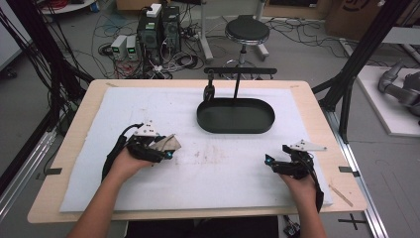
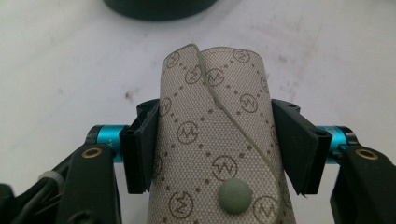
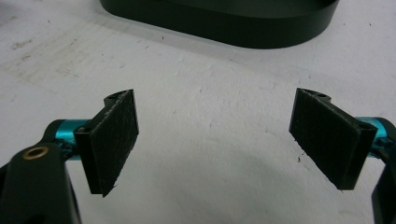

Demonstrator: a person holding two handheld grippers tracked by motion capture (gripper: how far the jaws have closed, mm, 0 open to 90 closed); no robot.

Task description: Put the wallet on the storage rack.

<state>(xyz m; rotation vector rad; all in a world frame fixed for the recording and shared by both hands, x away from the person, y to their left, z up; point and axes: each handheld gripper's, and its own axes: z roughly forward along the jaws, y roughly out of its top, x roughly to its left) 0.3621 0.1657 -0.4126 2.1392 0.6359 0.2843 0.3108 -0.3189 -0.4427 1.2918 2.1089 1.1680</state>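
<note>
**Left gripper clamps a patterned pouch; right gripper waits with jaws apart**

At the left of the high view, the left gripper sits over the white mat, held in the person's left hand. A beige pouch sticks out from between its jaws, pointing toward the middle of the table. The left gripper view shows the hold closely: the pouch is a woven fabric piece printed with small round logos and dotted diagonal lines, with a curved flap edge and a grey-green snap button low on its face. The two black jaws press against its left and right sides, partly closed around it, and the fabric bows outward between them. The mat lies blurred behind the pouch, so it appears to be raised off the surface, though contact at its near end cannot be told.

Farther back, near the centre of the table, stands a black oval tray, with a thin black stand rising behind it. The pouch is well apart from the tray, to its front left.

At the right, the right gripper rests low over the mat in the person's right hand. In the right gripper view its pads stand wide apart with nothing but bare mat between them, and the tray's dark wall crosses the top.
</note>
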